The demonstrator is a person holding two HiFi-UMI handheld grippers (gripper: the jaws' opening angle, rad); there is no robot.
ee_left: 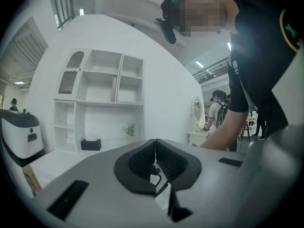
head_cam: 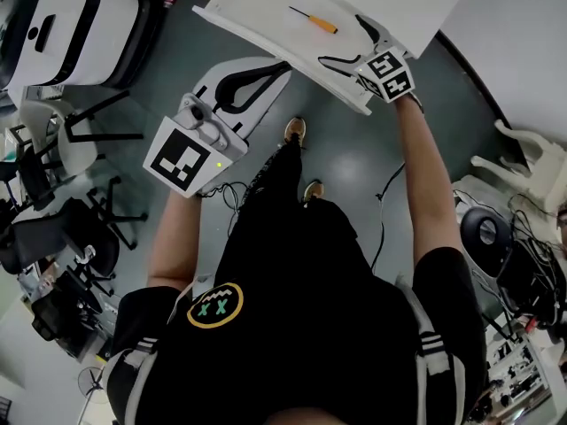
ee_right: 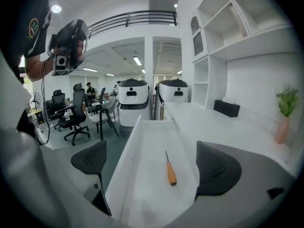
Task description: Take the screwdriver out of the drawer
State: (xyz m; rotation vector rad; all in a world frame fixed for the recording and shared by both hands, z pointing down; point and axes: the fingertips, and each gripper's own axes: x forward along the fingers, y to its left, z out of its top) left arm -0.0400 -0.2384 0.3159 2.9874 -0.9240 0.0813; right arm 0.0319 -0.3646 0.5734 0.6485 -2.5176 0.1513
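Observation:
The white drawer (head_cam: 257,3) stands pulled out from the white counter. In it lies the screwdriver (head_cam: 313,19), thin shaft and orange handle. My right gripper (head_cam: 344,41) is open at the drawer's near end, one jaw over the inside and one at the front wall. In the right gripper view the screwdriver (ee_right: 169,171) lies on the drawer floor (ee_right: 142,184) between and a little beyond the open jaws of the right gripper (ee_right: 154,167). My left gripper (head_cam: 279,67) hangs over the floor just short of the drawer, shut and empty. Its pads (ee_left: 155,148) meet.
Two white machines (head_cam: 62,25) stand at the far left, with office chairs (head_cam: 62,140) beside them. A white chair (head_cam: 532,166) and cables crowd the right. The counter top (head_cam: 505,16) runs right of the drawer. A white shelf unit (ee_left: 99,99) faces the left gripper.

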